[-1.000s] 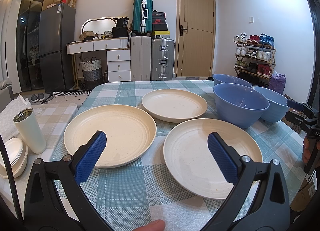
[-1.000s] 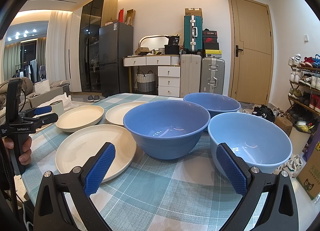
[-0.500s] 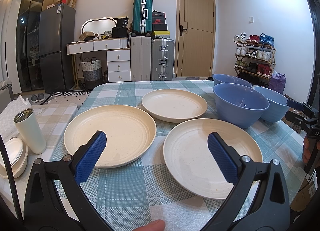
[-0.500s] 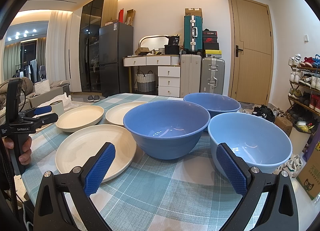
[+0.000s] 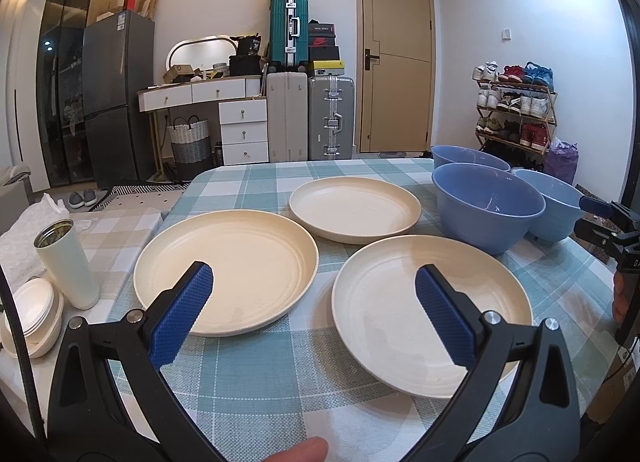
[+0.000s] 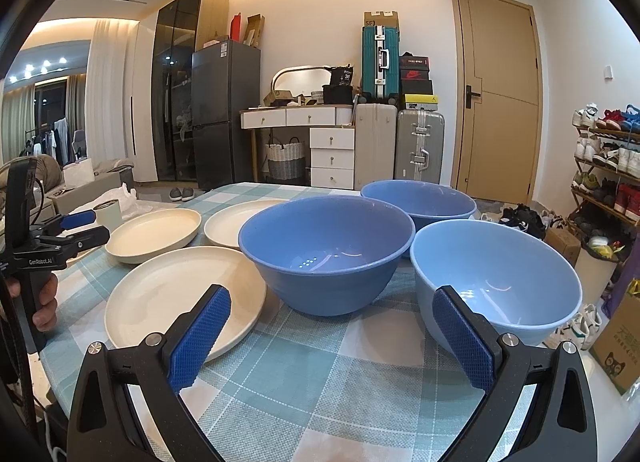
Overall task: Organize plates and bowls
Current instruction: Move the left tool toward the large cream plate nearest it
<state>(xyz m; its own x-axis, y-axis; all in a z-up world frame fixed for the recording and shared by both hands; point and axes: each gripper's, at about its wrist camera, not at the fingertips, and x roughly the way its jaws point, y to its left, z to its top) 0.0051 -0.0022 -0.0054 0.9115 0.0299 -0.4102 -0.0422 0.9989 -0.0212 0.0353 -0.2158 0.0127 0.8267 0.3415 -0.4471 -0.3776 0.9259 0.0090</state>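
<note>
Three cream plates lie on the checked tablecloth: a near left plate (image 5: 226, 266), a near right plate (image 5: 430, 310) and a far plate (image 5: 354, 208). Three blue bowls stand to their right: a dark one (image 6: 326, 248), a second dark one (image 6: 418, 200) behind it, and a pale one (image 6: 496, 282) nearest. My left gripper (image 5: 314, 316) hovers open over the table's front edge, between the two near plates. My right gripper (image 6: 330, 336) is open and empty too, in front of the gap between the dark and pale bowls.
A white tumbler (image 5: 66, 262) and a stack of small white dishes (image 5: 32, 316) sit on a side surface to the left. The table's right edge drops to a cardboard box (image 6: 618, 336) and a shoe rack (image 5: 514, 102). Suitcases and drawers stand behind the table.
</note>
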